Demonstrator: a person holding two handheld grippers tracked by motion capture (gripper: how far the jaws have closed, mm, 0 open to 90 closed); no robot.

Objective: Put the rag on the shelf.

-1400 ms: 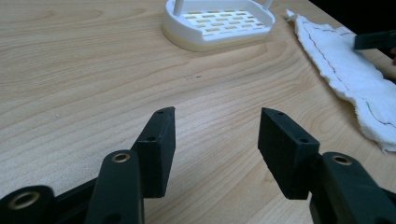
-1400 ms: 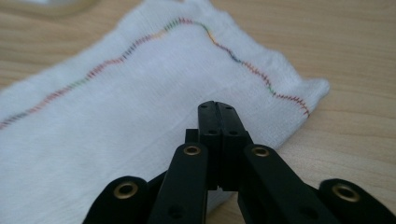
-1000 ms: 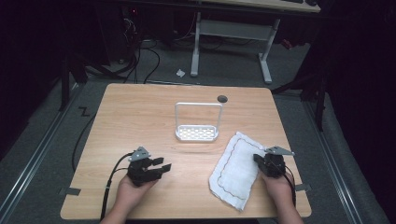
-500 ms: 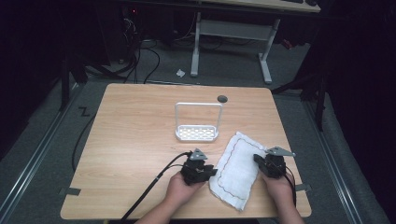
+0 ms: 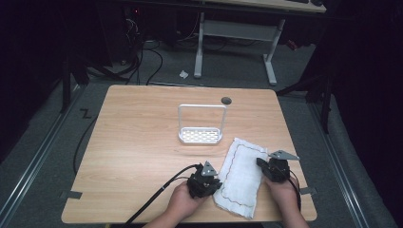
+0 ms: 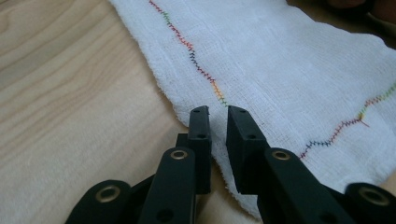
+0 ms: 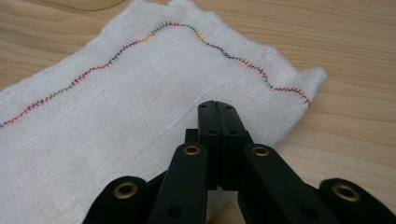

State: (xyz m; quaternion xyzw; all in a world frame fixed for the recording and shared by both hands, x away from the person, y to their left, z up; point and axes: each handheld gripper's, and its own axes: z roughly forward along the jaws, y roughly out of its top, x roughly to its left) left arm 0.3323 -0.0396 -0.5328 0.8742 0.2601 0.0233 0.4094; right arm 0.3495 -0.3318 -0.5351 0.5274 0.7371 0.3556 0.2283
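Moved since the earlier frames: our left gripper [image 5: 205, 183] has crossed from the table's left front to the cloth's left edge, and its jaws have just been closing.

Item 1, cloth [image 5: 241, 176]: white, with a coloured zigzag stitch line inside its border. It lies flat at the table's right front, slanted, its near corner close to the front edge and its far corner just short of the rack [image 5: 201, 135].

Item 2, left gripper [image 6: 218, 122]: jaws nearly together with a narrow gap between them, set over the cloth's frayed left edge; the edge passes under and between the tips. We cannot tell whether the pads pinch it.

Item 3, right gripper [image 5: 272, 167]: at the cloth's right edge. Its own view [image 7: 218, 112] shows the jaws pressed fully together above the cloth, no fabric seen between them.

Item 4, table [image 5: 138, 142]: the whole left half and the far strip beyond the rack are bare wood, open for moving. Little margin remains between cloth and the front and right edges. A dark round spot [image 5: 226, 100] sits near the far edge.
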